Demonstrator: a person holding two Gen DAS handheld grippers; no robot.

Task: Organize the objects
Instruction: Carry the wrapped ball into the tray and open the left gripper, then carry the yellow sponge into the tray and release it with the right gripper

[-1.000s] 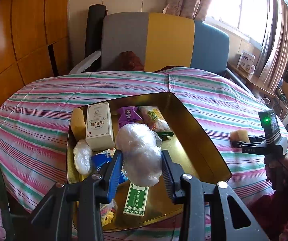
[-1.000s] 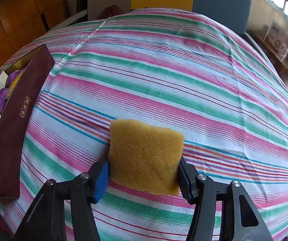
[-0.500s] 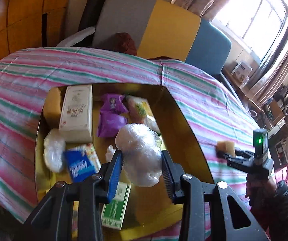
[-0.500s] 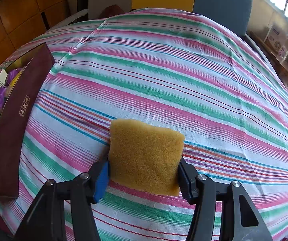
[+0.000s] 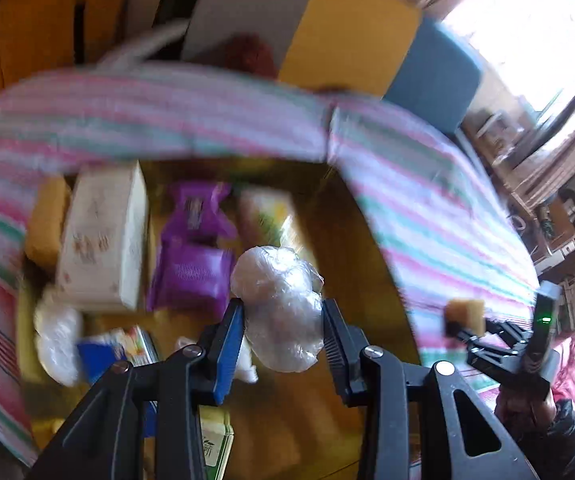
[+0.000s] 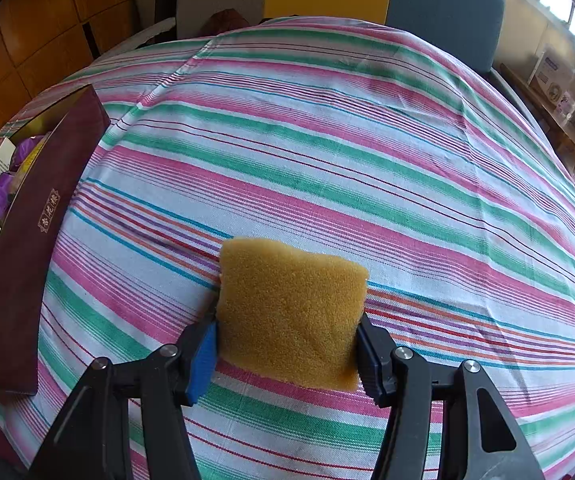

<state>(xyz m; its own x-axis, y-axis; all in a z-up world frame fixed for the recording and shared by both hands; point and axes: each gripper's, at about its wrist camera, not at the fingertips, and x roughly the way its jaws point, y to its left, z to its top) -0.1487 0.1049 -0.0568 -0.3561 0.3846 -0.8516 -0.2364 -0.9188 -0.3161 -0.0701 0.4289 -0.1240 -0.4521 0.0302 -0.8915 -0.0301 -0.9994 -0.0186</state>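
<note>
Since the earlier left wrist view, the left gripper (image 5: 283, 322) is being swung over the gold-lined box (image 5: 371, 280) and rolled, so that the box contents are now being seen blurred and tilted; the plastic-wrapped bundle (image 5: 277, 308) is being kept clamped between its fingers throughout; the right gripper (image 6: 287, 338) is not being shifted at all. The bundle is being carried above the box interior, near its right wall, over a bare patch of the lining; this is judged to be the spot being sought for it, since the left side of the box is already being filled by the white carton (image 5: 103, 240), the purple packets (image 5: 193, 264), a yellow sponge piece (image 5: 45, 222) at the far left corner, and a green box (image 5: 215, 448) at the near edge. The yellow sponge (image 6: 291, 312) is being gripped by the right gripper's fingers, which are closed on its two sides; it is being held low over the striped tablecloth (image 6: 347, 140), well to the right of the box's maroon wall (image 6: 27, 248); whether it is touching the cloth cannot be told. It is judged that the sponge is being kept waiting outside the box while the left hand is being given room; collision between the two grippers is thereby being avoided.
</note>
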